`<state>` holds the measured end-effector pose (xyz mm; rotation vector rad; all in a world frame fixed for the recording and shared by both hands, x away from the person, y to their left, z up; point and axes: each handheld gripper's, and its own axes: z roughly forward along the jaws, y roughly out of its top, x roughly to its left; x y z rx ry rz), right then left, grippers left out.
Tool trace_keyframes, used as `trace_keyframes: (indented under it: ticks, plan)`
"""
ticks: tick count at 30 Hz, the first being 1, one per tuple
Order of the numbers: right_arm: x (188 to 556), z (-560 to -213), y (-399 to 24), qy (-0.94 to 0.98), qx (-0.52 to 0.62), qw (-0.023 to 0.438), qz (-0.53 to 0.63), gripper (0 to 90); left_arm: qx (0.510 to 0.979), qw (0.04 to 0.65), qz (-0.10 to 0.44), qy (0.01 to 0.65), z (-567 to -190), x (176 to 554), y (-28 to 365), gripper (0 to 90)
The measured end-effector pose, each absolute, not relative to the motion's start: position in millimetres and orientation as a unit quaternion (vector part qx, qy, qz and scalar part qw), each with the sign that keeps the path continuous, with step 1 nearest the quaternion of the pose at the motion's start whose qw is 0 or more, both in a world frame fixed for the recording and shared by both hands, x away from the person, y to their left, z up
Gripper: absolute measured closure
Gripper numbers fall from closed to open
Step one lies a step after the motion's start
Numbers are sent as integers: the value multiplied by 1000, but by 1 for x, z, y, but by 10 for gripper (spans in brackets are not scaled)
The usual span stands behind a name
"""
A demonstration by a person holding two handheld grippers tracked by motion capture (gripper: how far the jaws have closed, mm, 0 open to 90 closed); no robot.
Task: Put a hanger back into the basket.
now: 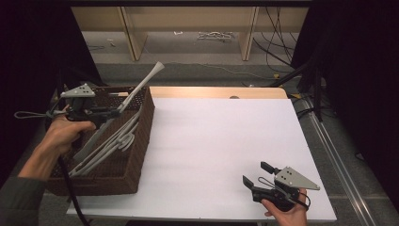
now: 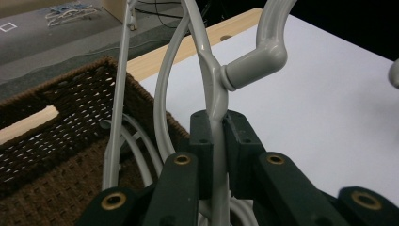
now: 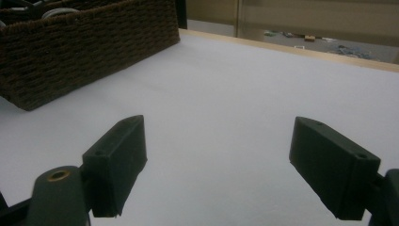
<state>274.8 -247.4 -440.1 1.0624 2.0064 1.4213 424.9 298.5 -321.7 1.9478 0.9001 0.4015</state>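
Observation:
A brown woven basket (image 1: 141, 141) stands at the table's left and holds several grey plastic hangers (image 1: 110, 143). My left gripper (image 1: 117, 111) is over the basket, shut on one grey hanger (image 1: 141, 87) that sticks up and to the right past the rim. In the left gripper view the black pads (image 2: 203, 141) pinch the grey hanger (image 2: 214, 94) just below its hook, with the basket (image 2: 61, 122) beneath. My right gripper (image 1: 256, 173) rests near the table's front right, open, with nothing between its fingers (image 3: 117, 160).
A white sheet (image 1: 221, 141) covers the table. The wooden table edge (image 1: 211, 92) shows at the back. Behind it are shelf legs and cables on the floor. The basket's (image 3: 84, 47) side wall lies far left in the right gripper view.

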Motion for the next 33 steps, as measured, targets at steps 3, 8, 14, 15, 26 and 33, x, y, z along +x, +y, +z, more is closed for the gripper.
trace_keyframes:
  ticks: [3, 8, 14, 15, 26, 33]
  plan:
    - [275, -441, -248, 728, 386, 231, 518, 203, 793, 455, 167, 369, -327, 422, 306, 822]
    - [275, -441, -247, 728, 386, 230, 517, 203, 793, 449, 170, 374, -336, 418, 316, 822]
    - [275, -441, -247, 726, 386, 234, 519, 203, 800, 437, 174, 373, -344, 414, 326, 822]
    - [275, -441, -247, 726, 386, 234, 519, 203, 798, 438, 172, 376, -346, 413, 328, 822]
    - [275, -440, -248, 729, 389, 229, 514, 203, 797, 434, 169, 385, -361, 402, 347, 822]
    - [275, -440, -248, 729, 391, 231, 512, 203, 800, 420, 162, 396, -371, 398, 354, 822]
